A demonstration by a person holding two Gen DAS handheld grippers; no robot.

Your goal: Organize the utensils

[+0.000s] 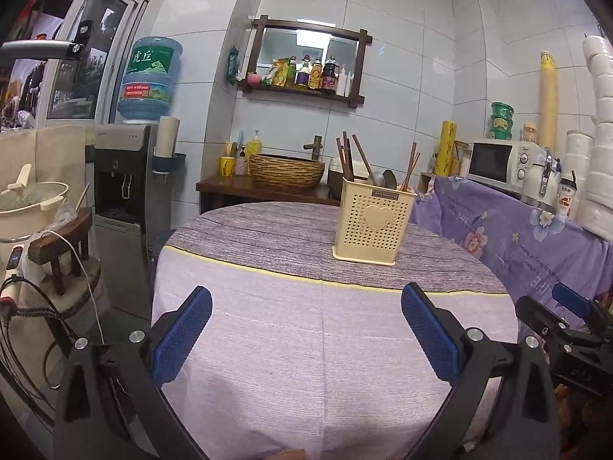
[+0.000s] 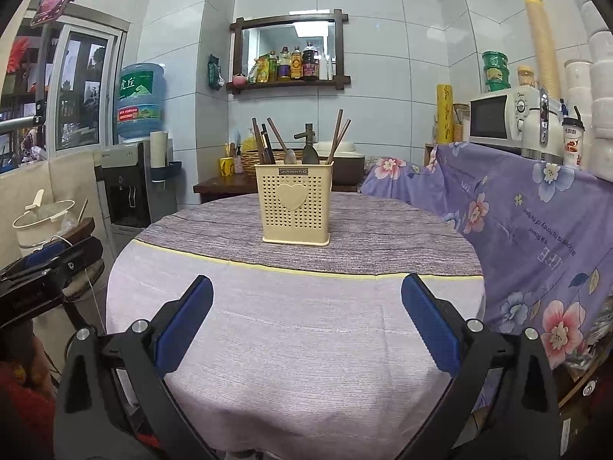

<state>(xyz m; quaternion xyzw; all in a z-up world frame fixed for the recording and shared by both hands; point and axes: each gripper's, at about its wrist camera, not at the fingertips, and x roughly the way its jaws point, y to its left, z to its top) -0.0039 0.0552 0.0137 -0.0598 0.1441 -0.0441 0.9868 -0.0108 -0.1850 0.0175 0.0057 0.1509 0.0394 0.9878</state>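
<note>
While the left gripper (image 1: pixel 306 329) hovers with jaws wide and empty, the utensil holder (image 1: pixel 373 222) stands mid-worktop (image 1: pixel 268 329), chopsticks (image 2: pixel 341 134) and spoons (image 2: pixel 290 156) already inside; the right gripper (image 2: pixel 306 324) is likewise wide, so the task looks finished.

The left gripper (image 1: pixel 306 329) hovers above the near edge of the round table (image 1: pixel 306 383), its 2 blue-padded fingers (image 1: pixel 184 333) spread wide apart with nothing between them. It points across the tabletop toward the far edge. The right gripper (image 2: pixel 306 326) hovers the same way over the near edge, its 2 fingers (image 2: pixel 431 322) equally wide apart and holding nothing. The 2 grippers sit side by side at about the same height: the right one shows at the right edge of the left wrist view, the left one at the left edge of the right wrist view.
</note>
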